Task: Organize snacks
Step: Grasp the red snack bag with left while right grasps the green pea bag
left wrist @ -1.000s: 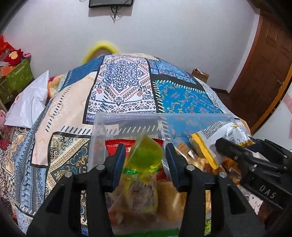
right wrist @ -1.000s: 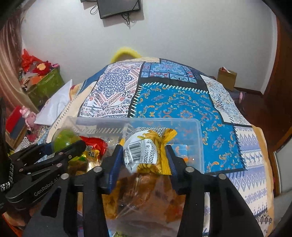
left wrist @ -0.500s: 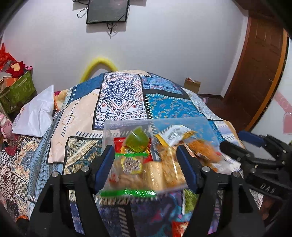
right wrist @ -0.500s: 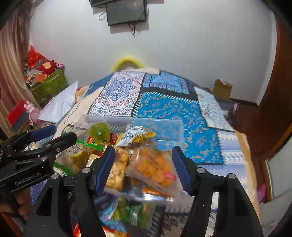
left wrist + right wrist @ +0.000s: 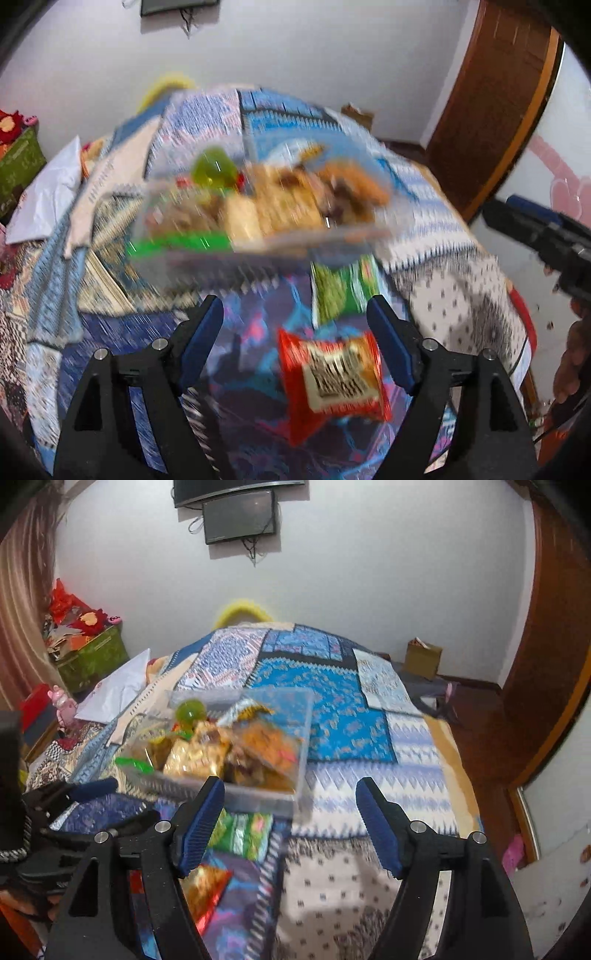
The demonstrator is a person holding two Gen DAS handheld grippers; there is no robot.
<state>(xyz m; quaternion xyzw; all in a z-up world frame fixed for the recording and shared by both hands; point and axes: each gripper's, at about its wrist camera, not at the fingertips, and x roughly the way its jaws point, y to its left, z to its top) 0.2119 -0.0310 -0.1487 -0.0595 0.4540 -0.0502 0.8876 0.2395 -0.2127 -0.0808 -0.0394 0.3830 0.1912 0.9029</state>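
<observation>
While both views are smeared by motion, the main things can be made out. In the right wrist view, the left gripper (image 5: 92, 805) juts in from the lower left edge, dark and partly cut off. Right of it, left of centre, the clear plastic box (image 5: 258, 797) sits on the patterned bedspread (image 5: 351, 709), packed with snack packets and a green round sweet (image 5: 190, 712). Just below the box, a green packet (image 5: 243, 830) lies loose on the cloth, and lower still a red and gold packet (image 5: 208, 890). Across the bottom centre, the right gripper (image 5: 290, 823) has its jaws parted and opening, nothing between them, the pads clear of the box. In the left wrist view, the left gripper's jaws likewise stand apart and are opening; a red packet with a barcode (image 5: 332, 376) lies on the cloth between them, unpressed.
</observation>
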